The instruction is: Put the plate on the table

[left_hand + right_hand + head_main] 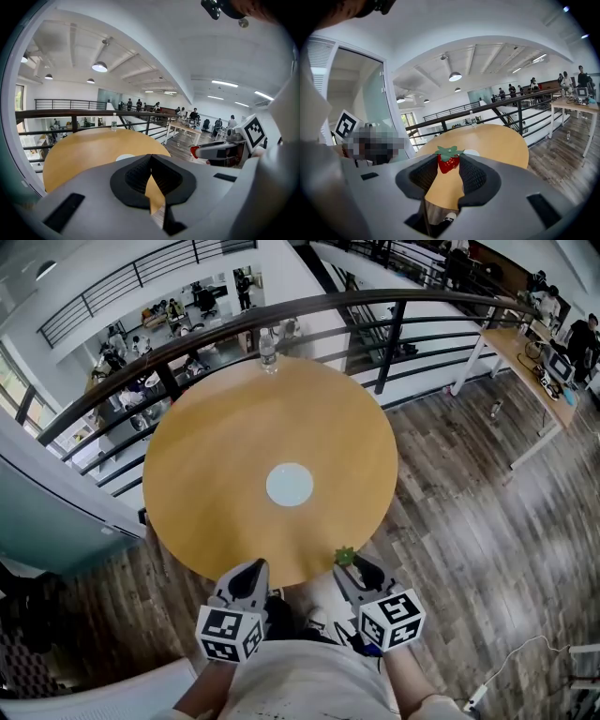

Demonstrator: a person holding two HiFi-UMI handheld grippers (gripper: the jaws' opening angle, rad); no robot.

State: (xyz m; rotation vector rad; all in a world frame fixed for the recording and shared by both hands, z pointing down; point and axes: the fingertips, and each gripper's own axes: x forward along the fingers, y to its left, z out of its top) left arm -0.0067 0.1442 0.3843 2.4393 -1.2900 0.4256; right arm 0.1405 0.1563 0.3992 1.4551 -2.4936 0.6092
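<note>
A small white plate [289,485] lies flat at the middle of the round wooden table [206,456]; it also shows in the left gripper view as the plate [124,157] and in the right gripper view as the plate [471,152]. My right gripper [352,565] hovers at the table's near edge, shut on a red strawberry [448,162] with a green top [345,556]. My left gripper [249,576] is beside it, just off the near edge, its jaws [151,160] meeting at the tips with nothing between them. Both grippers are well short of the plate.
A clear water bottle [267,350] stands at the table's far edge, next to a dark metal railing [309,307]. A long desk [525,352] stands at the right over wood flooring. A white cable [506,667] lies on the floor, near right.
</note>
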